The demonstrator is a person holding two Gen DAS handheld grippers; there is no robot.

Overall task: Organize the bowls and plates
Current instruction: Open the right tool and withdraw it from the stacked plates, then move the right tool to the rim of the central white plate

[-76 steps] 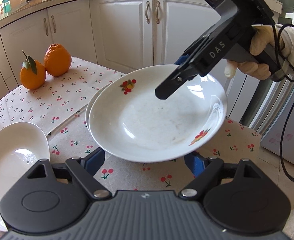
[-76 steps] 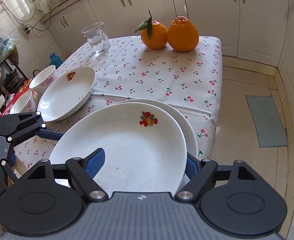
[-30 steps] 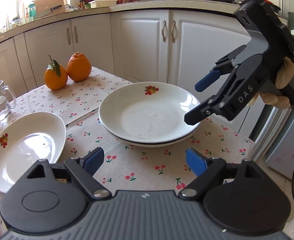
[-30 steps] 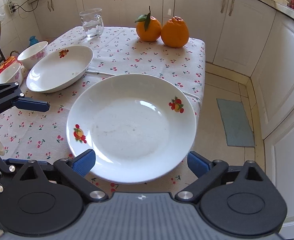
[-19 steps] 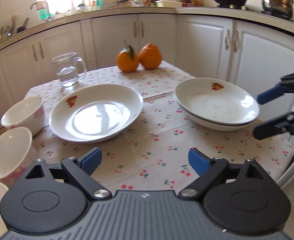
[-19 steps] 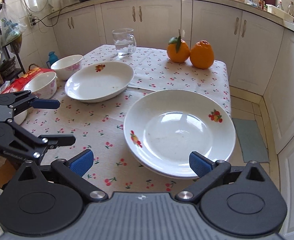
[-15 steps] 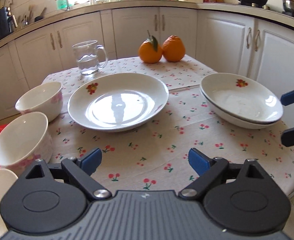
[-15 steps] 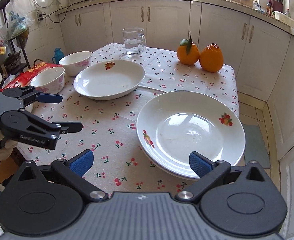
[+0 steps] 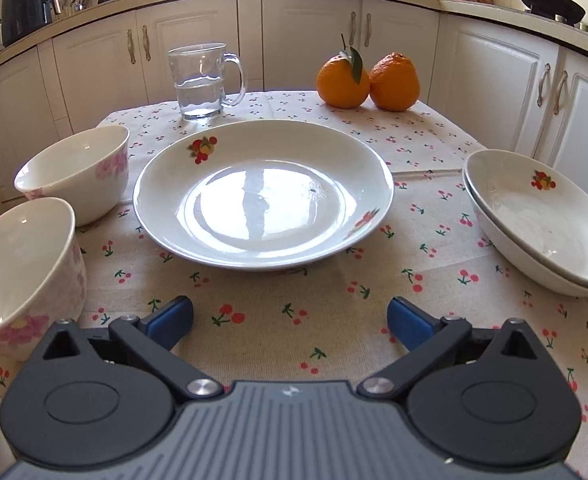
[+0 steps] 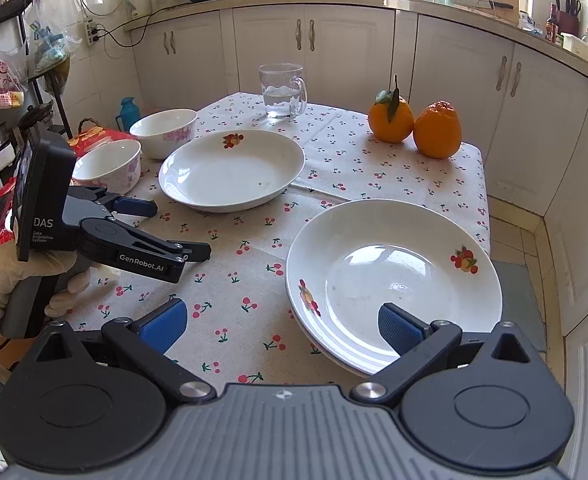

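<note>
Currently left gripper (image 9: 289,316) has just been opening; jaws now wide, nothing between them, over bare tablecloth (image 9: 261,332) at lower centre of its view. Single plate (image 9: 263,194) sits mid-frame just ahead. Two bowls (image 9: 73,174) at left edge, near each other. Two stacked plates (image 9: 542,216) at right edge. Right gripper (image 10: 279,324) also wide, empty; its right finger overlaps the stack's near rim in lower right of the right wrist view, contact unclear. Glass mug (image 9: 203,80) and two oranges (image 9: 368,80) along the table's far side.
</note>
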